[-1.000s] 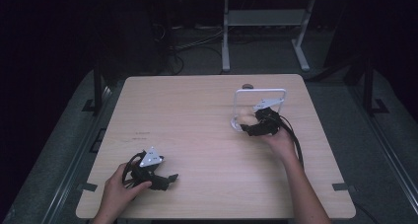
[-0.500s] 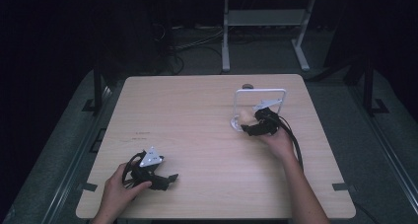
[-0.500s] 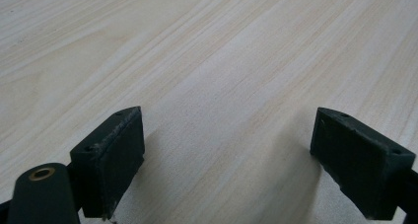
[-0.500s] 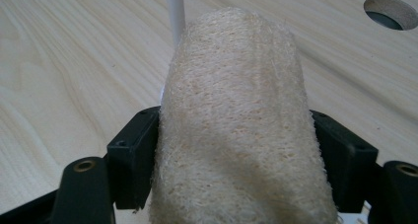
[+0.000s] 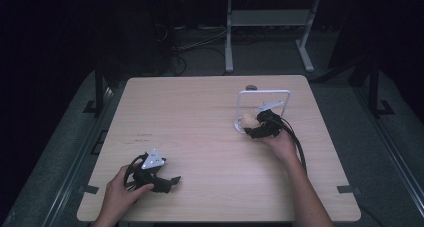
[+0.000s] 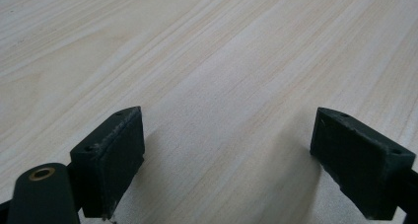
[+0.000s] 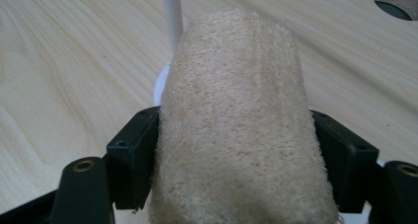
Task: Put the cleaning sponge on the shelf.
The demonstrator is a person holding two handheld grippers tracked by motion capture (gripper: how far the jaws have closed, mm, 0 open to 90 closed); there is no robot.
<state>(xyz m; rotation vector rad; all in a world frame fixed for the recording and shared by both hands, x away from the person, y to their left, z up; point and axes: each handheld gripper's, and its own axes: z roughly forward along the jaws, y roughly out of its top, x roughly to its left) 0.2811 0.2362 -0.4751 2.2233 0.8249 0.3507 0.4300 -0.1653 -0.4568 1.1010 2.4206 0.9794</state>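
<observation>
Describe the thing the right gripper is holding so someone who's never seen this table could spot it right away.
On the wooden table, look right of centre to the white wire frame stand. At its foot the right gripper clamps a loofah sponge: a pale tan, coarse, fibrous cylinder, the only soft thing there.

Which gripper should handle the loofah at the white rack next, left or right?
Right. The right gripper already clamps the loofah beside the white rack. The left gripper sits open and empty near the table's front edge, far from the rack.
</observation>
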